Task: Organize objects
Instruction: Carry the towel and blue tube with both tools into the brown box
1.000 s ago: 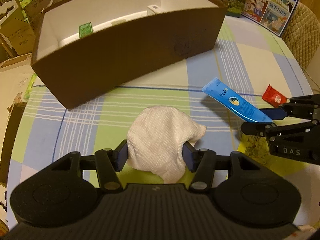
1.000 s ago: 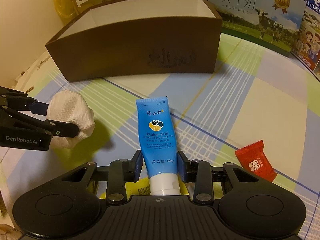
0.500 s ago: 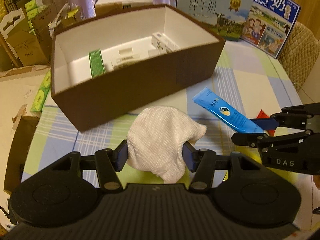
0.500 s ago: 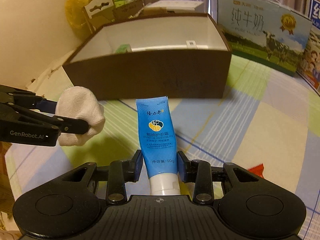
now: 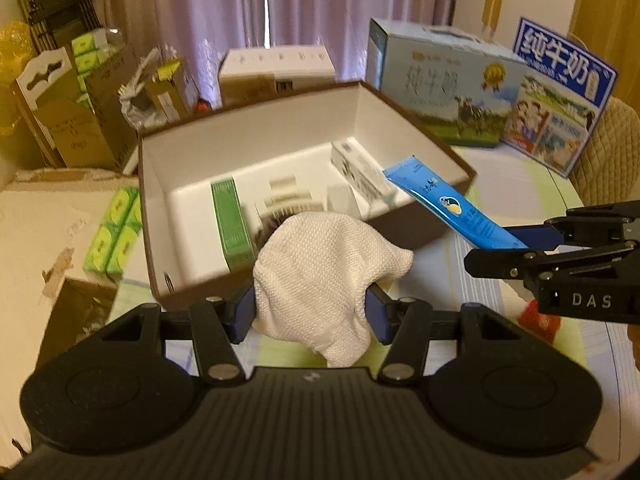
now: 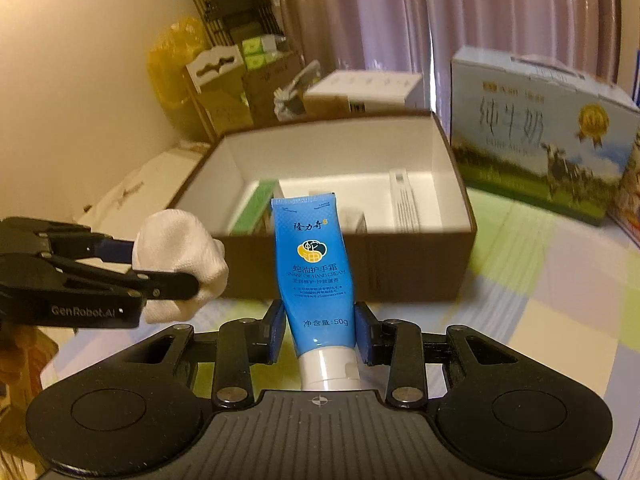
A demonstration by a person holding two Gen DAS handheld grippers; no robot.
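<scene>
So the left gripper (image 5: pixel 310 308) is squeezing a white cloth (image 5: pixel 320 276) and the right gripper (image 6: pixel 320 330) is pinching a blue hand cream tube (image 6: pixel 312 264). Both are hanging just short of the brown box's (image 6: pixel 400 268) near wall, tube's long axis pointing straight in.

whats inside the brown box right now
Inside the brown box: a green box at left, a white carton at right, and pale blurred items between. The white cloth hides the near middle.
</scene>
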